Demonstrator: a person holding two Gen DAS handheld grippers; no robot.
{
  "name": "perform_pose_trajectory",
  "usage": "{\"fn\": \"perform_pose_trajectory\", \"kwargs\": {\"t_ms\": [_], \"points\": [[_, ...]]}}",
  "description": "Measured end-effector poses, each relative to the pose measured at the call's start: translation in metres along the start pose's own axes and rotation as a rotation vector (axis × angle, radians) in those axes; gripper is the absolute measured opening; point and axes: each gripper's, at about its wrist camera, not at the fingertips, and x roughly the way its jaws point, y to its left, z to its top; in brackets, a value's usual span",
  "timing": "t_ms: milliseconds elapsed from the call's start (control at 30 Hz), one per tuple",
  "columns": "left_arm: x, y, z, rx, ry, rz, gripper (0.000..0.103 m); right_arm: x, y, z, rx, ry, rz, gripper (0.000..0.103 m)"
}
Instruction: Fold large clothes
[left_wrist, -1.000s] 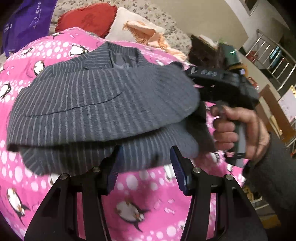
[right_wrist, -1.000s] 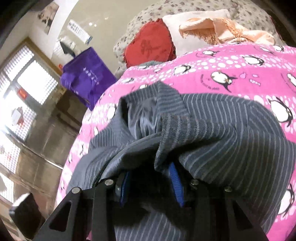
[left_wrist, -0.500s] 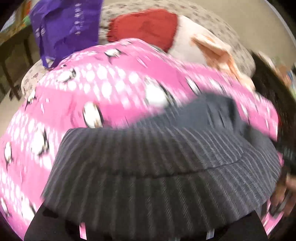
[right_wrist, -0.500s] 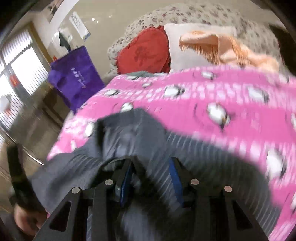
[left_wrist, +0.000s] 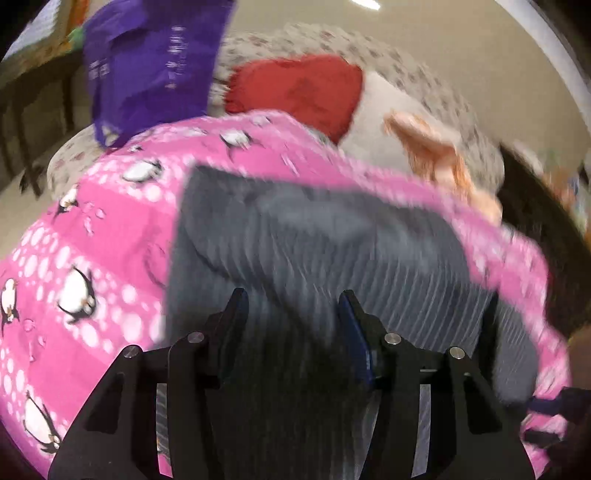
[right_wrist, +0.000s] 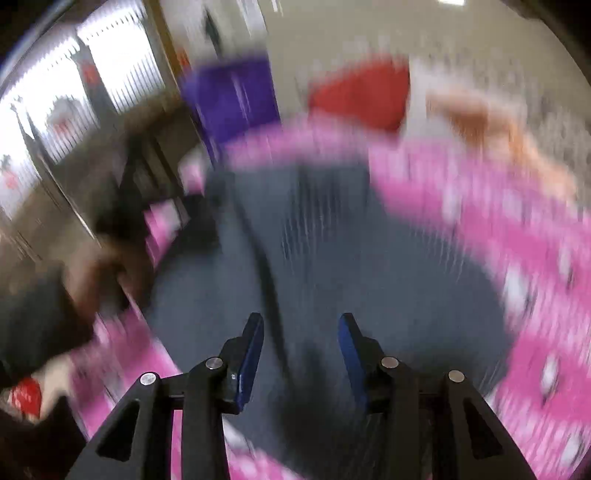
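Note:
A folded grey pinstriped garment (left_wrist: 325, 251) lies on the pink penguin-print bedspread (left_wrist: 92, 266). My left gripper (left_wrist: 291, 306) is open, its fingers standing over the garment's near edge with cloth between and under them. In the blurred right wrist view the same garment (right_wrist: 332, 251) lies under my right gripper (right_wrist: 301, 328), which is open with nothing pinched between its blue pads (right_wrist: 251, 354). A dark fold line runs across the cloth just ahead of the right fingers.
A red cushion (left_wrist: 299, 88), a white pillow with a peach cloth (left_wrist: 432, 147) and a purple bag (left_wrist: 155, 62) sit at the bed's far end. The bed edge falls away on the left, with my other hand (right_wrist: 92, 273) and furniture beyond.
The garment has been swung round and laid down on the bedspread. My right gripper has let go of the cloth and opened. Both views are blurred by quick motion.

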Motion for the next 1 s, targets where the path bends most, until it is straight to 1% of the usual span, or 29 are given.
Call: {"fn": "perform_pose_trajectory", "kwargs": {"t_ms": [33,67,100,133,167,200,233,267,300,333,367,400,467,533,633,667,700,767,800,867,900,933,967,1000], "points": [[0.006,0.000,-0.010,0.022,0.018,0.038,0.051,0.016,-0.006,-0.012,0.031,0.052,-0.015,0.040],[0.012,0.005,-0.024,0.030,0.040,0.071,0.051,0.024,-0.013,-0.020,0.067,0.065,-0.022,0.040],[0.013,0.011,-0.037,0.030,0.039,0.086,0.051,0.031,-0.025,-0.027,0.128,0.045,0.012,0.040],[0.010,0.016,-0.048,0.038,0.013,0.104,0.052,0.032,-0.032,-0.028,0.164,0.028,0.037,0.039],[0.005,0.021,-0.059,0.052,-0.015,0.121,0.052,0.032,-0.042,-0.023,0.205,0.012,0.050,0.039],[0.001,0.025,-0.066,0.053,-0.033,0.123,0.052,0.031,-0.049,-0.012,0.216,0.005,0.039,0.039],[-0.001,0.032,-0.067,0.024,-0.042,0.110,0.051,0.028,-0.056,0.004,0.207,-0.015,0.003,0.039],[-0.001,0.040,-0.065,-0.019,-0.042,0.097,0.051,0.021,-0.068,0.027,0.205,-0.059,-0.050,0.039],[0.003,0.044,-0.065,-0.031,-0.037,0.091,0.051,0.015,-0.076,0.041,0.218,-0.101,-0.065,0.039],[0.003,0.043,-0.065,-0.028,-0.040,0.096,0.051,-0.001,-0.089,0.060,0.243,-0.186,-0.058,0.039],[0.003,0.040,-0.065,-0.016,-0.045,0.107,0.051,-0.013,-0.099,0.071,0.267,-0.246,-0.063,0.039],[0.003,0.039,-0.066,-0.014,-0.047,0.108,0.051,-0.023,-0.107,0.077,0.301,-0.280,-0.073,0.040],[0.002,0.042,-0.066,-0.034,-0.047,0.081,0.051,-0.041,-0.114,0.079,0.342,-0.328,-0.061,0.040],[0.000,0.043,-0.069,-0.040,-0.049,0.071,0.051,-0.054,-0.105,0.069,0.319,-0.355,-0.061,0.040],[0.002,0.040,-0.067,-0.029,-0.044,0.076,0.051,-0.053,-0.091,0.049,0.290,-0.304,-0.073,0.040],[0.001,0.041,-0.065,-0.032,-0.036,0.067,0.051,-0.051,-0.088,0.036,0.289,-0.291,-0.060,0.040],[-0.001,0.041,-0.063,-0.032,-0.020,0.054,0.051,-0.052,-0.087,0.023,0.281,-0.278,-0.066,0.040],[-0.009,0.049,-0.049,-0.031,0.016,0.023,0.051,-0.046,-0.083,-0.003,0.267,-0.230,-0.146,0.040],[-0.016,0.056,-0.041,-0.036,0.005,0.028,0.051,-0.045,-0.086,-0.017,0.271,-0.223,-0.151,0.040],[-0.027,0.076,-0.024,-0.042,-0.015,0.097,0.063,-0.046,-0.091,-0.048,0.308,-0.201,-0.128,0.040],[-0.031,0.088,-0.016,-0.059,-0.015,0.155,0.066,-0.047,-0.094,-0.060,0.323,-0.184,-0.124,0.040],[-0.035,0.104,-0.010,-0.093,-0.005,0.205,0.066,-0.048,-0.096,-0.072,0.332,-0.174,-0.121,0.040],[-0.038,0.113,-0.008,-0.118,0.009,0.215,0.066,-0.052,-0.095,-0.087,0.337,-0.174,-0.127,0.040],[-0.043,0.126,-0.008,-0.158,0.022,0.202,0.066,-0.054,-0.096,-0.098,0.344,-0.178,-0.128,0.040]]}}
